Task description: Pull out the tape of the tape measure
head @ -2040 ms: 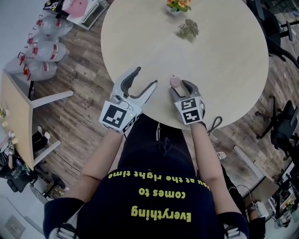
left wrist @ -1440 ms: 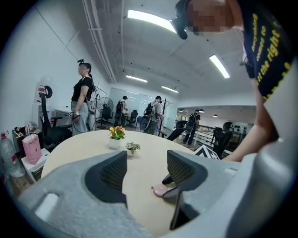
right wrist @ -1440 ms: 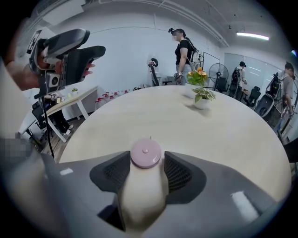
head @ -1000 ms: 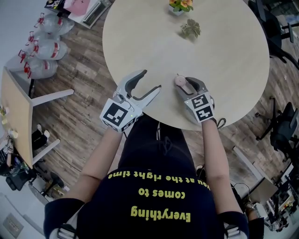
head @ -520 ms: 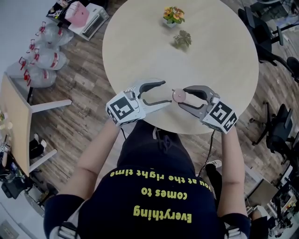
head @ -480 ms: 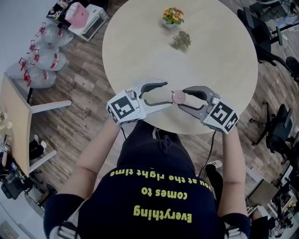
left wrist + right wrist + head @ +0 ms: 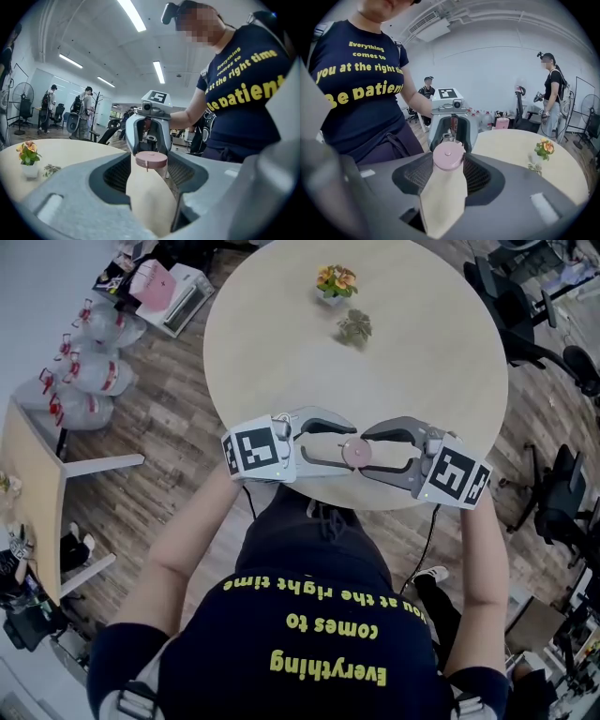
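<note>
A small round pink tape measure [image 7: 355,452] hangs over the near edge of the round beige table [image 7: 422,352], with my right gripper [image 7: 366,454] shut on it from the right. My left gripper [image 7: 343,444] faces it from the left, open, its fingertips at the disc's near rim. In the right gripper view the pink disc [image 7: 448,154] sits between the jaw tips, the left gripper [image 7: 452,119] behind it. In the left gripper view a short tab hangs from the front of the disc [image 7: 151,160], just ahead of my open left gripper [image 7: 149,171].
A potted flower [image 7: 330,282] and a small plant [image 7: 354,327] stand at the table's far side. Water bottles [image 7: 84,381] and a wooden side table [image 7: 28,493] are on the floor to the left, office chairs [image 7: 562,502] to the right. People stand in the background.
The right gripper swung to point left with the tape measure in it. The left gripper turned to face it and closed the distance until its tips reach the disc.
</note>
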Action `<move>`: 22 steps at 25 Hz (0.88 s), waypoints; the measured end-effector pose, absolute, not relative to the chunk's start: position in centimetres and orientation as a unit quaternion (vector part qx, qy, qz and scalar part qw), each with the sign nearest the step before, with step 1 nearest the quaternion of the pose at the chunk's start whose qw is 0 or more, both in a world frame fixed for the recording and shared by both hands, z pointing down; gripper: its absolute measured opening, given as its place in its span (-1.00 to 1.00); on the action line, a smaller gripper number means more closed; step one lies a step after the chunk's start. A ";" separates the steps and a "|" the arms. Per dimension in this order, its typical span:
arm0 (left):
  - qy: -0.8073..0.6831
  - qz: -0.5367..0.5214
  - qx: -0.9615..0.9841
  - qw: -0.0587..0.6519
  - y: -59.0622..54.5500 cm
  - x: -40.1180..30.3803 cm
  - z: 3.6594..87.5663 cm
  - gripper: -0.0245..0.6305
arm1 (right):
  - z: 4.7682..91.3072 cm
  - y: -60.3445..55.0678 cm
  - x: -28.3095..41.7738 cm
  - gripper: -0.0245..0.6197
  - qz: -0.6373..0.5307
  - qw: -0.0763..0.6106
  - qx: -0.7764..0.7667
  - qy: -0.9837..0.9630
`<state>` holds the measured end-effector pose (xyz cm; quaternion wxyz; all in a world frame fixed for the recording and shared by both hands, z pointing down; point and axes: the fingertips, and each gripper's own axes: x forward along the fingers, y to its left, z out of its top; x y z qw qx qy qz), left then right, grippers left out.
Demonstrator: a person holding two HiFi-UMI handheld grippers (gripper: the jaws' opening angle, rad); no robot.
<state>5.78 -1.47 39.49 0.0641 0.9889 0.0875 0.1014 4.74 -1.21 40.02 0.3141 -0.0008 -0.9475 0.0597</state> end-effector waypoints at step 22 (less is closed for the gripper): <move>0.016 0.094 0.989 0.116 -3.5 4.8 38.6 -0.26 | 38.5 -2.2 4.5 -0.26 -0.016 0.309 0.065 -0.949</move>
